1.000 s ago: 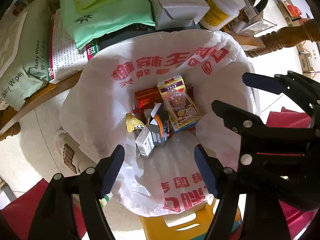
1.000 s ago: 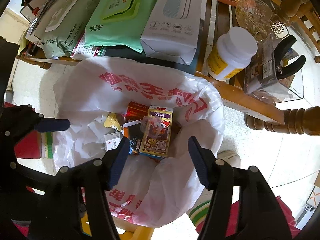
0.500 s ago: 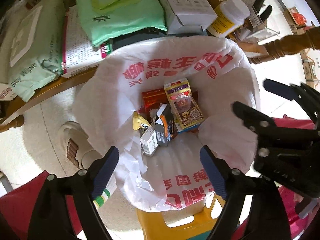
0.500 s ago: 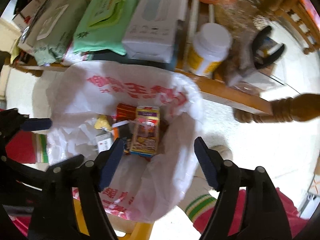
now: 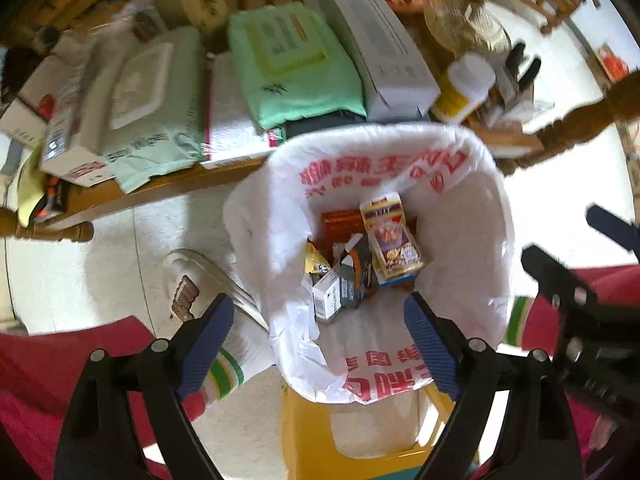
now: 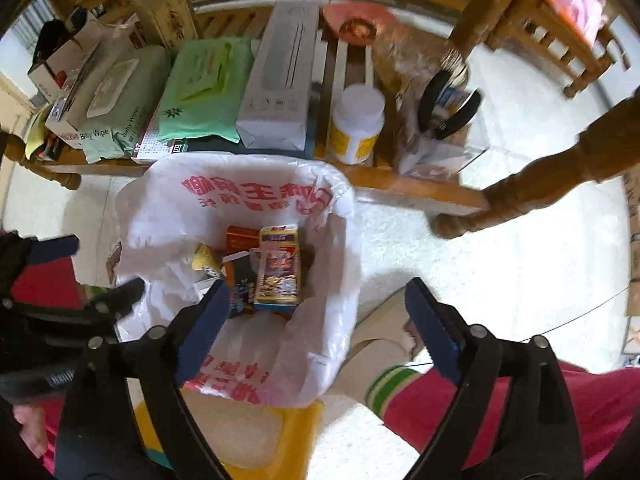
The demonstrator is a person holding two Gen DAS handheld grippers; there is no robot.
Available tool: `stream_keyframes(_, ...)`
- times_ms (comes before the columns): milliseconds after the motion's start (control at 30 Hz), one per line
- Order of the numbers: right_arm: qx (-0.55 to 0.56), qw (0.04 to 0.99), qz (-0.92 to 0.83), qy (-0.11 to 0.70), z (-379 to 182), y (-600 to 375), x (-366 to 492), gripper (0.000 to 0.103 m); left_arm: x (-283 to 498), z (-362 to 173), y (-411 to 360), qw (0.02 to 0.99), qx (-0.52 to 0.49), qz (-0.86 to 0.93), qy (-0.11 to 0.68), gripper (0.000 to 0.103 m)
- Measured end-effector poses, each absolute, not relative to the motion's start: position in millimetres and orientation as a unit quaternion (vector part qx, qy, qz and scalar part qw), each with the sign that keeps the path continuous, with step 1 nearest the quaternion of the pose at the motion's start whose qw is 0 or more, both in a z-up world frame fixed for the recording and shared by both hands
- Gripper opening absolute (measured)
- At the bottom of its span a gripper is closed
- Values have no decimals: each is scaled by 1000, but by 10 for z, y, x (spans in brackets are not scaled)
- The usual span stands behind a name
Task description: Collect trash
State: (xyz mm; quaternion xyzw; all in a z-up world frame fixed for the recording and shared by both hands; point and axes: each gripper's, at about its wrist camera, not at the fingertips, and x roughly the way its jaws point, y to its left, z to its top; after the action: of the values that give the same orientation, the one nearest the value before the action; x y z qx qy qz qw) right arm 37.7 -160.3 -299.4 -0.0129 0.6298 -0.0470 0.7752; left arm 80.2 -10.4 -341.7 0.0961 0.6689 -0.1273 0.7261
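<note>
below both opening, empty grippers (image 5: 318,344) (image 6: 316,328), trash boxes (image 5: 390,240) lie in the bag (image 5: 460,264).

boxes (image 5: 384,256) in bag (image 5: 472,208) | bag before table (image 5: 168,188) | stool (image 5: 304,440) under bag

The left gripper (image 5: 320,332) has black plastic arms with small round silver screws. Its fingers (image 5: 206,338) wear dark blue ribbed pads. The right gripper (image 6: 316,328) looks the same: black arms, silver screws, blue pads. At the bottom of both frames the person wears bright red trousers (image 6: 500,412), white socks (image 5: 236,356) with green and red stripes, and pale slippers (image 5: 188,284).
</note>
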Motion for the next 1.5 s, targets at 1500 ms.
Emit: stream_keyframes(1500, -3, 955, -140, 261, -39, -1469, -1018, 96, -441, -256, 30, 940, 54, -38, 334, 90)
